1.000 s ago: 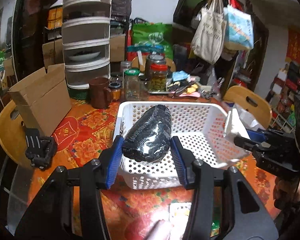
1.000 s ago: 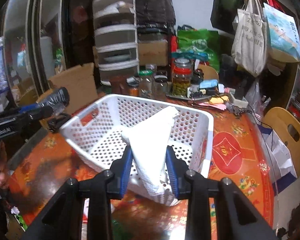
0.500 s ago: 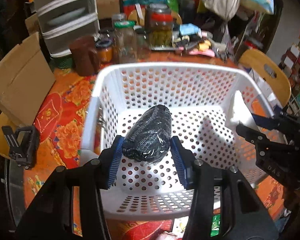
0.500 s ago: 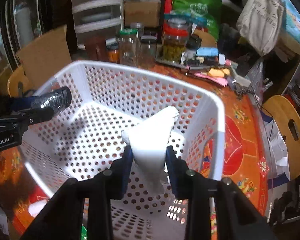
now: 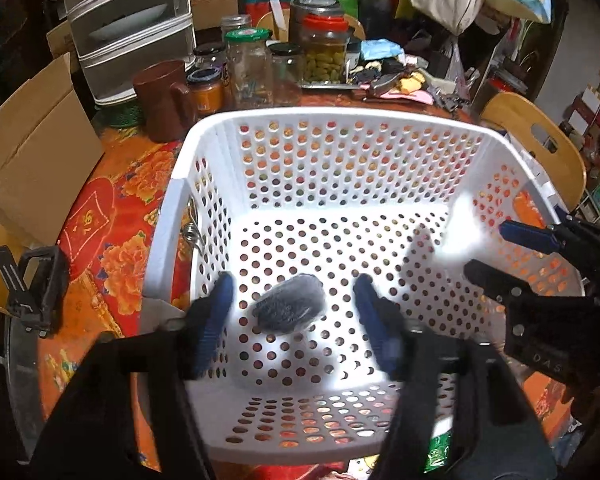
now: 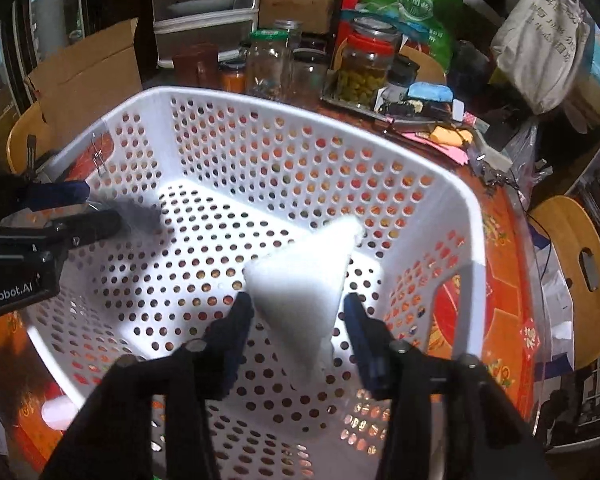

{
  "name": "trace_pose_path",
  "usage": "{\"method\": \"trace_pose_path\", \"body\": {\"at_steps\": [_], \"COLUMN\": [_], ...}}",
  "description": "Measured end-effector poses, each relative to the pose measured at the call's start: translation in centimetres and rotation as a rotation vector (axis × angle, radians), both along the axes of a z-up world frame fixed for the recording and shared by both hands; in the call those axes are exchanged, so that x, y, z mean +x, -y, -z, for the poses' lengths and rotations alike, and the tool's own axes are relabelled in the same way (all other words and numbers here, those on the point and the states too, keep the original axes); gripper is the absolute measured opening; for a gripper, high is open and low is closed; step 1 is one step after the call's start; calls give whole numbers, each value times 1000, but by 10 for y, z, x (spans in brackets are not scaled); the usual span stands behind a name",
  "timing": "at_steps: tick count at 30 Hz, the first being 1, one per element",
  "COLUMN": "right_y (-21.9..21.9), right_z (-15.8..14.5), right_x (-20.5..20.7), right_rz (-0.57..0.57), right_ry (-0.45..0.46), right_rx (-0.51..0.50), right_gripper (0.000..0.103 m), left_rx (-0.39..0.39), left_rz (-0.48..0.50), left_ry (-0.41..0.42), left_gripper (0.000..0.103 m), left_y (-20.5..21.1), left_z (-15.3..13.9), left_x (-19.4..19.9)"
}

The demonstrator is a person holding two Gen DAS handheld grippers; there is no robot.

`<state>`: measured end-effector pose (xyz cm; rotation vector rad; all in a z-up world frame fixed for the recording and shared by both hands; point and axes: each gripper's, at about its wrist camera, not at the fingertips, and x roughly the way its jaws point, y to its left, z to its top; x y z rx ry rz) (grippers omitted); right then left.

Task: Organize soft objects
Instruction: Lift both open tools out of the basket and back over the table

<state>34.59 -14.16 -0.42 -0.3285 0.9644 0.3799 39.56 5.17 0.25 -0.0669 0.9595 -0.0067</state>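
Looking along the left gripper (image 5: 292,316), its own camera showed the blue jaws spread wide apart, with clear gaps on both sides of the dark rolled bundle (image 5: 289,309). That bundle sat blurred between them, over the perforated floor of the white basket (image 5: 172,216); whether it touched the floor could not be told. At the right edge the right gripper (image 5: 496,250) reached over the basket's rim, a blurred patch of the white cloth (image 5: 462,236) at its tip. Beyond the far wall stood a brown mug (image 5: 165,100), a green-lidded jar (image 5: 249,68) and a red-lidded jar (image 5: 325,50) of green contents. A cardboard box (image 5: 32,152) stood on the left of the floral tabletop (image 5: 112,208).

Seen from the right wrist camera, the right gripper had its jaws parted, with the folded white cloth (image 6: 304,280) standing between them as a pointed wedge. Narrow gaps showed on either side of it, so the jaws were not clamped on it. The cloth was inside the basket, near its right wall. At the left the left gripper came in over the rim, a dark blur at its tip. A wooden chair (image 6: 576,276) stood right of the tabletop.
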Motion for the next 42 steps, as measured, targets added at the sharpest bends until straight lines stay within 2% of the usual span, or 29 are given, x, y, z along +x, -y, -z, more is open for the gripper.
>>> {"method": "trace_pose_path", "body": {"at_steps": [1,2,5,7,11,20,32,42], "right_y": [1,3,9,14,27,51,67,91], "right_z": [-2,-5,-13,-21,-38,-54,-76,-74], "right_x": [-1,-2,-5,-10,-19,-40,-99,-159], "right_rz": [0,-1,0,5,28,47,38,46], "right_ry": [6,9,21,46,91,114,178,230], "right_rx": [11,27,56,70,105,179,232,298], "right_gripper": [63,69,75,79,100,103,103,103], "left_rx": [-5,-7,-17,-23,0,31,40,-7], "left_rz": [5,8,9,10,26,20,43,2], "left_ry": [11,21,47,78,114,189,277,324], "left_gripper": [81,83,90,101,103,103,103,103], "left_y": [0,1,1,0,4,6,13,-6], "left_z": [-3,-5,-15,-24,-41,-67,-96,-90], "left_x": [-3,-5,-13,-23,-40,-82,-173,-243]}}
